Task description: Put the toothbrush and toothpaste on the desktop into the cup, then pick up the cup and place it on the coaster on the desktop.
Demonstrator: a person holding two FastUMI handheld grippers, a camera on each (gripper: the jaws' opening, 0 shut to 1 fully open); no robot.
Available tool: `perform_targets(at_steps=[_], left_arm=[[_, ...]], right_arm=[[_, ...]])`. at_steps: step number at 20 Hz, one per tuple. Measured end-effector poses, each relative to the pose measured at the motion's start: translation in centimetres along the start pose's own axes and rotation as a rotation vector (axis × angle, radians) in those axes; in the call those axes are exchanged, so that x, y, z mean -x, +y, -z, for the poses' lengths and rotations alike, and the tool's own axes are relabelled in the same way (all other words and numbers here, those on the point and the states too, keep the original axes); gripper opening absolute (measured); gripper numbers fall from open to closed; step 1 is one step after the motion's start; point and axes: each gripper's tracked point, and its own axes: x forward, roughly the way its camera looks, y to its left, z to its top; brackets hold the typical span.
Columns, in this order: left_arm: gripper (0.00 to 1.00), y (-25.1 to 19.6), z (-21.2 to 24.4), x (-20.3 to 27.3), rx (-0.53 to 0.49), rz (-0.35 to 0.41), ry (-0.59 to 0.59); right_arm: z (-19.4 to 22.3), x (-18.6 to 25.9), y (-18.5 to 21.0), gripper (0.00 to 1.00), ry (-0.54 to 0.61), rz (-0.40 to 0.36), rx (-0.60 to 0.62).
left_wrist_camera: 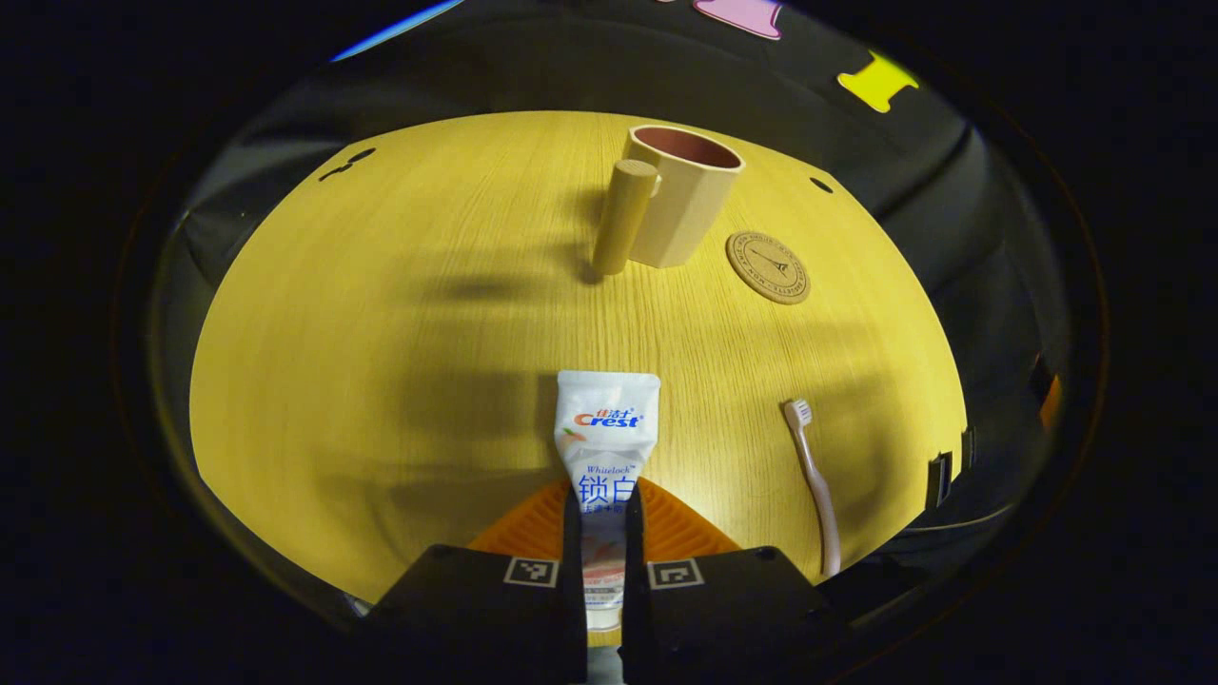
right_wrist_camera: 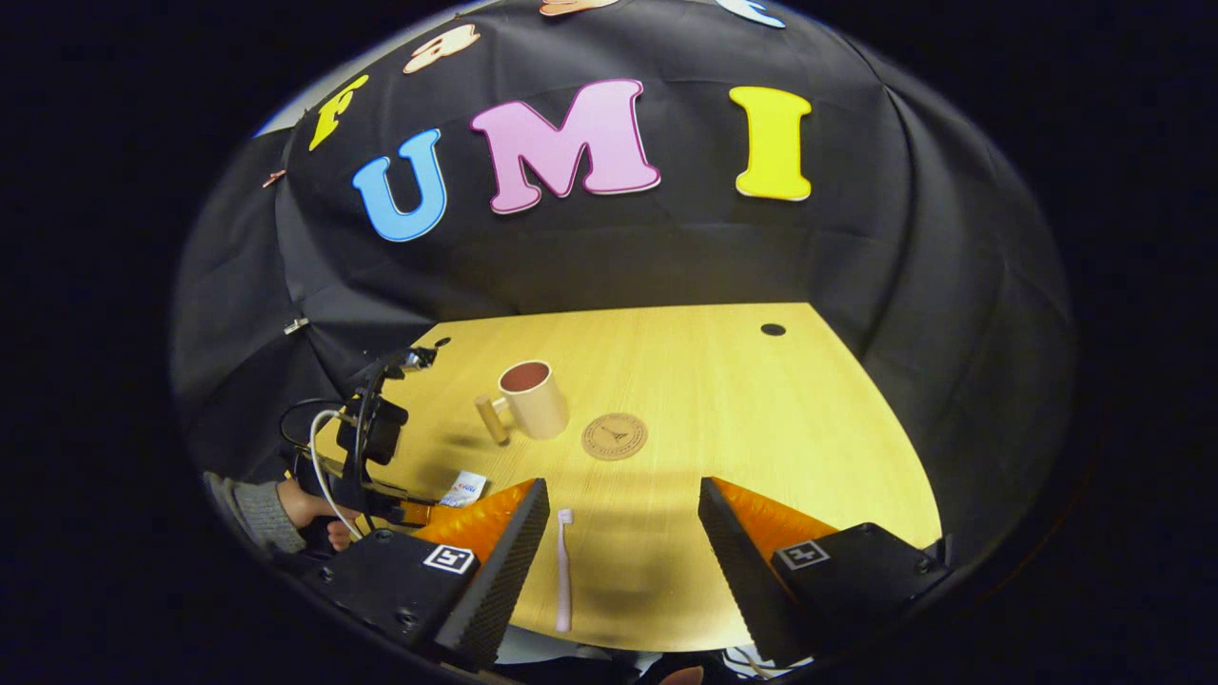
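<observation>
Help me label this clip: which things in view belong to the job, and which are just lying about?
Part of the job:
toothpaste tube, clamped in the left hand-held gripper
toothbrush
cup
coaster
right hand-held gripper, open above the toothbrush

Just lying about:
cable at the person's hand
desk holes

left gripper (left_wrist_camera: 603, 533): black blocky housings, square coded tags | right gripper (right_wrist_camera: 623, 533): ribbed inner finger faces, screws seen in housings, tags | beside cup (right_wrist_camera: 533, 400): white cable looped on black frame; grey knit sleeve (right_wrist_camera: 252, 514) worn
</observation>
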Motion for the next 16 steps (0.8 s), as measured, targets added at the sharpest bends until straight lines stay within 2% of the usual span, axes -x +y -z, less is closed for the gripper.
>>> perform_targets(at_steps=[4, 8, 9, 10, 16], left_arm=[[0.20, -0.8, -0.9, 3.1, 0.015, 0.059, -0.099], [0.20, -1.2, -1.3, 6.3, 0.022, 0.102, -0.180], [0.24, -1.1, -1.2, 7.0, 0.025, 0.108, -0.200], [0.19, -1.2, -1.2, 7.8, 0.030, 0.115, -0.223], [0.19, 0.6, -0.4, 10.5, 0.109, 0.095, -0.308]], right_arm=[[2.9, -1.3, 1.6, 0.98, 0.122, -0.030, 0.038], [5.1, -2.7, 3.0, 0.92, 0.209, -0.056, 0.089], [6.0, -3.4, 3.2, 0.91, 0.244, -0.055, 0.113], [6.7, -3.8, 3.3, 0.90, 0.270, -0.056, 0.131], [12.2, -7.0, 5.1, 0.80, 0.481, -0.073, 0.228]])
